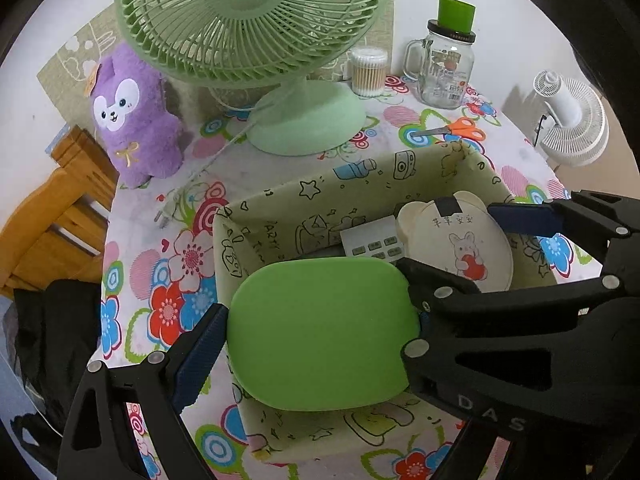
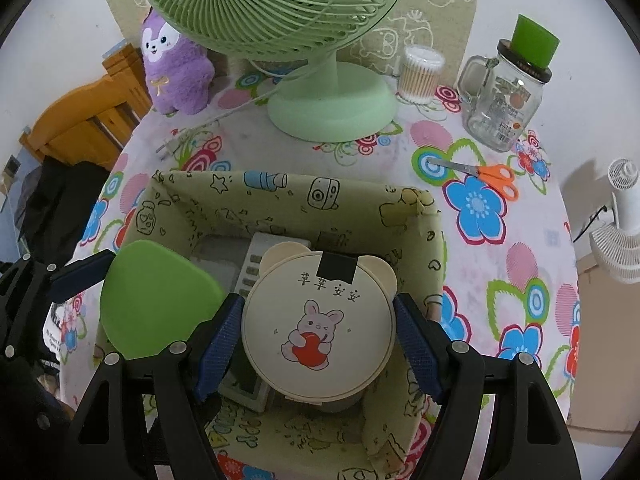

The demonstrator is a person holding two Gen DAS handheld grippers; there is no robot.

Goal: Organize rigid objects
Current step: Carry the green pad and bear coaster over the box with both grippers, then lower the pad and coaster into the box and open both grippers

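Floral cloth (image 2: 520,216) w/ fabric bin (image 2: 280,196) near us. We grip green lid (image 1: 320,332) in left gripper (image 1: 316,344), bunny tin (image 2: 320,328) in right gripper (image 2: 320,336), both over bin.

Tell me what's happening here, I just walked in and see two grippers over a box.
A person is tidying things into the fabric box on the flowered table. The left gripper is shut on a green pad, and the right gripper is shut on a round cream tin with a bunny lid. Both are held over the box, which already holds a white remote.
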